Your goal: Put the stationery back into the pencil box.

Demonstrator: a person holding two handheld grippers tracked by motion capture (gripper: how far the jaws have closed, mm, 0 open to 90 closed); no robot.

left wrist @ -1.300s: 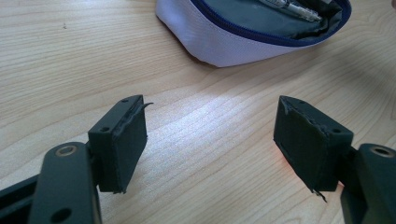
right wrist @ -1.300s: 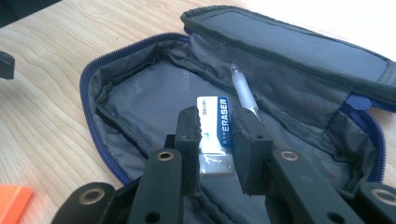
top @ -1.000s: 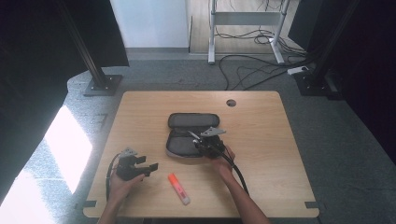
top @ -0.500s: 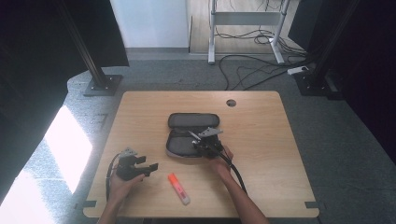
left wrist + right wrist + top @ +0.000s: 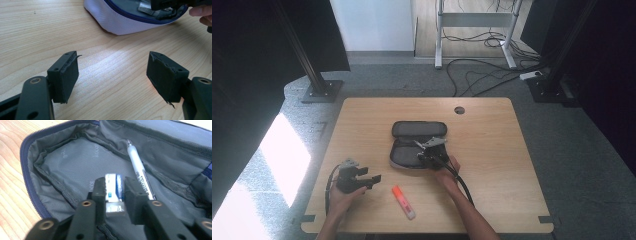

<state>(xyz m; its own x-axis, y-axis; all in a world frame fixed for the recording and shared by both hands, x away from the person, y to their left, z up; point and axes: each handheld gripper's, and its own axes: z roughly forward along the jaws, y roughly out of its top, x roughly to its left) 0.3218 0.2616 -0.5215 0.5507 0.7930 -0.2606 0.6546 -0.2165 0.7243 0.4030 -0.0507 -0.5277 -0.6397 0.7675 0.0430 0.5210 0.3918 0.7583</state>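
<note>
An open dark pencil case (image 5: 412,131) with grey lining (image 5: 75,162) lies mid-table. My right gripper (image 5: 426,151) reaches into it. Its jaws (image 5: 115,182) flank a white-and-blue eraser (image 5: 113,191) resting on the lining; they have just been opening, and a thin gap shows at the right pad. A white pen (image 5: 137,171) lies in the case beside the eraser. My left gripper (image 5: 373,178) sits low over bare wood at the front left, open (image 5: 112,67) with nothing between its pads. The case's pale outer wall (image 5: 120,22) lies ahead of it.
An orange-and-white highlighter (image 5: 403,202) lies on the table near the front edge, between the two hands. A round cable hole (image 5: 459,110) is at the back of the table (image 5: 492,150). Black stands and floor cables surround the table.
The right gripper has shifted slightly left over the case's near half. The left gripper has stayed where it was.
</note>
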